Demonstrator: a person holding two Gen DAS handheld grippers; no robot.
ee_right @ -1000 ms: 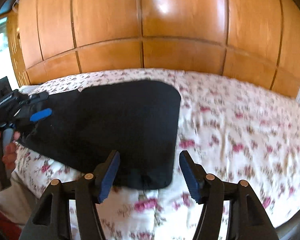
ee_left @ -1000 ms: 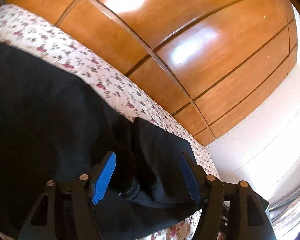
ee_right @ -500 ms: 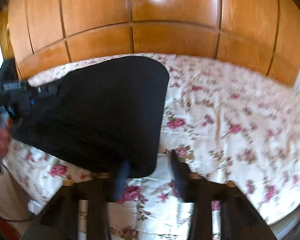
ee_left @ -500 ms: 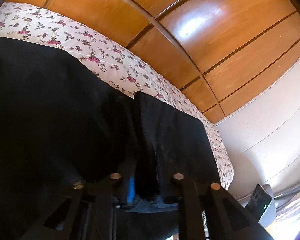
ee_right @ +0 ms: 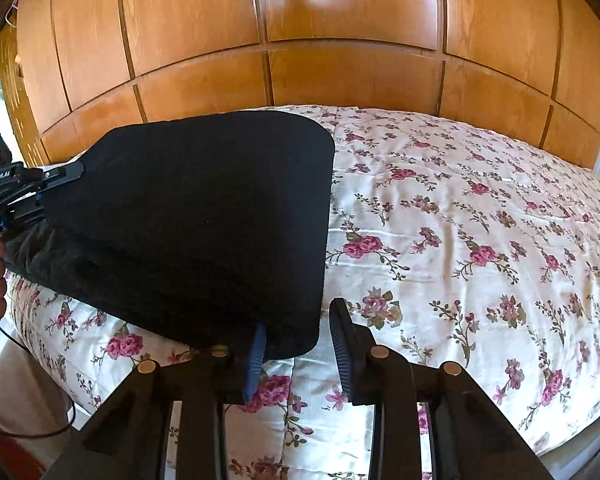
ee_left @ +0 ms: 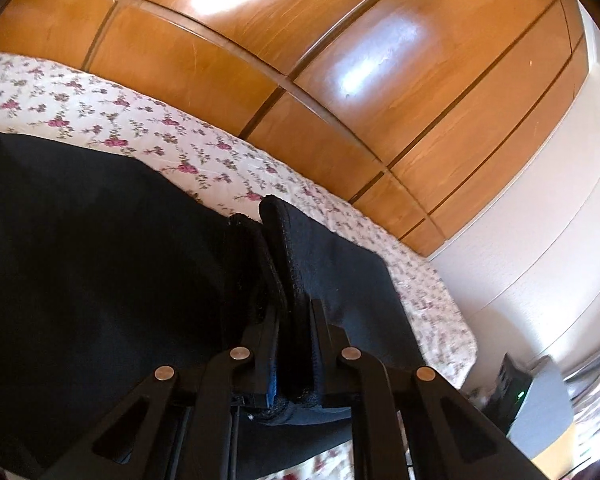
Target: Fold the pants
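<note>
Black pants [ee_right: 204,216] lie on a floral bedspread [ee_right: 480,240], the left gripper [ee_left: 294,340] having just clamped an edge between its fingers, the right gripper [ee_right: 296,344] half-closed loosely around the near corner, ready to fold.

Only 1 readable text: white lettering "SenRobot.AI" (first letter cut off by frame edge, maybe more before it) on black body of left gripper [ee_right: 40,196], seen in right wrist view at far left, just left of the black pants [ee_right: 204,220]. Nothing legible in left wrist view.
</note>
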